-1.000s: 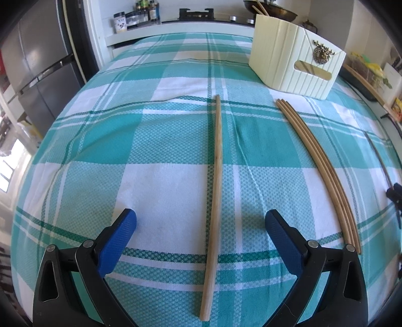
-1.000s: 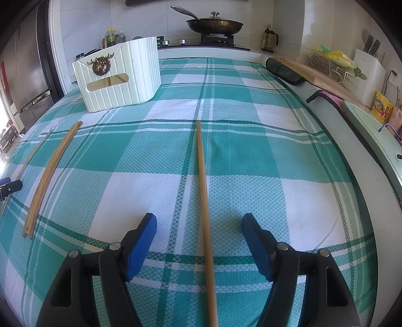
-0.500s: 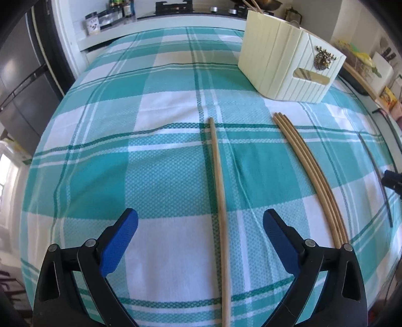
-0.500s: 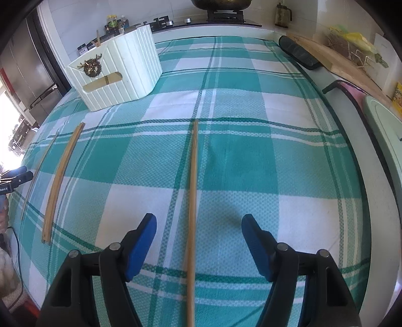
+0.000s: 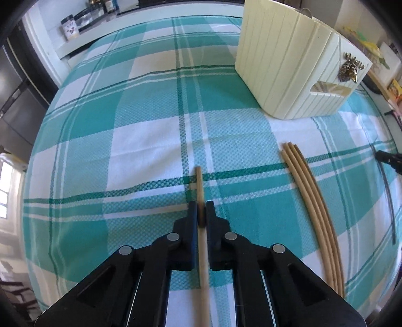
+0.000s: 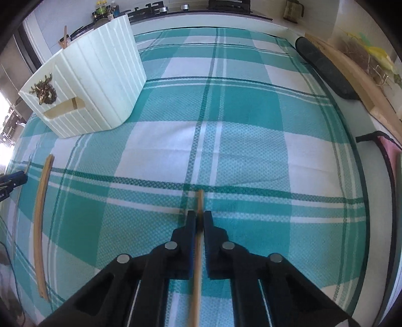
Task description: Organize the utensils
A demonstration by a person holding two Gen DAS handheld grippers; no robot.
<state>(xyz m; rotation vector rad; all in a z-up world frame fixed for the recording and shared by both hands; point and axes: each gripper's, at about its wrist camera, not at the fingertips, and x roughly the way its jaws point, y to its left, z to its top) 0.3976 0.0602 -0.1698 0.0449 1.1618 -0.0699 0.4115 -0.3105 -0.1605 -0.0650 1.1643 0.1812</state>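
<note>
Left tool [image 5: 200, 216] clamped on a wooden chopstick [image 5: 199, 181] whose tip juts just past the pads above the teal-checked tabletop [image 5: 140, 140]; three chopsticks [image 5: 311, 201] lie together to its right, near the cream holder [image 5: 284, 75] at far right. Right tool [image 6: 198, 223] likewise pinches a single chopstick [image 6: 200, 201], holder [image 6: 100, 83] far left. The jar label [image 5: 71, 30] at far left is illegible.

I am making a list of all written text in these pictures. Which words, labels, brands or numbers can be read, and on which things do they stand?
No text can be read in either view.
Jar on the far counter: it has a label, too blurred to read.
Bottles behind the cream holder: labels too small to read.
Cream holder: only a metal deer-head ornament, no writing.
</note>
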